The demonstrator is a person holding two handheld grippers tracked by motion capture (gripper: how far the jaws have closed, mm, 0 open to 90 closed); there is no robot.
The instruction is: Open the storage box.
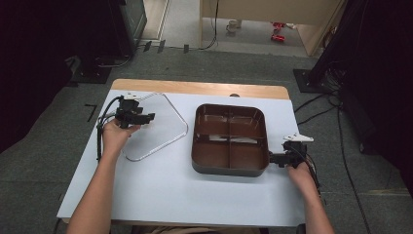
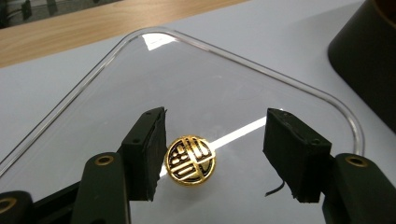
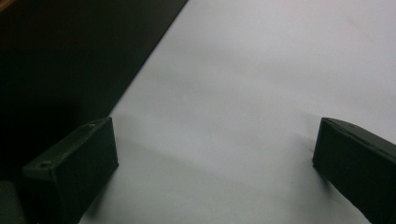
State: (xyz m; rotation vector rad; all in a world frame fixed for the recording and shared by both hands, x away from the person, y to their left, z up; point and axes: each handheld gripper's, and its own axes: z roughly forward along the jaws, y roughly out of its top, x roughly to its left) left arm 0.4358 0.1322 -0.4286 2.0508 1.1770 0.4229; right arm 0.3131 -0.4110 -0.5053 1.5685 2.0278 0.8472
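A clear, rounded plastic lid (image 1: pixel 155 127) lies flat on the white table at the left. At its middle sits a round gold-and-black emblem (image 2: pixel 190 160). My left gripper (image 1: pixel 151 117) hovers open just over the lid (image 2: pixel 233 84); in the left gripper view (image 2: pixel 215 156) the emblem lies between the jaws, close against the left one. A dark brown tray (image 1: pixel 265 131) with four compartments stands right of centre. My right gripper (image 1: pixel 271 158) is open and low beside the tray's near right corner; the right gripper view (image 3: pixel 210 172) has the tray's dark wall (image 3: pixel 70 60) on its left.
The white tabletop (image 1: pixel 160 185) has bare room in front of the tray and lid. A wooden strip (image 1: pixel 195 87) runs along the far edge. Cables trail from both grippers. Dark stands and cables (image 1: pixel 321 105) are on the floor around the table.
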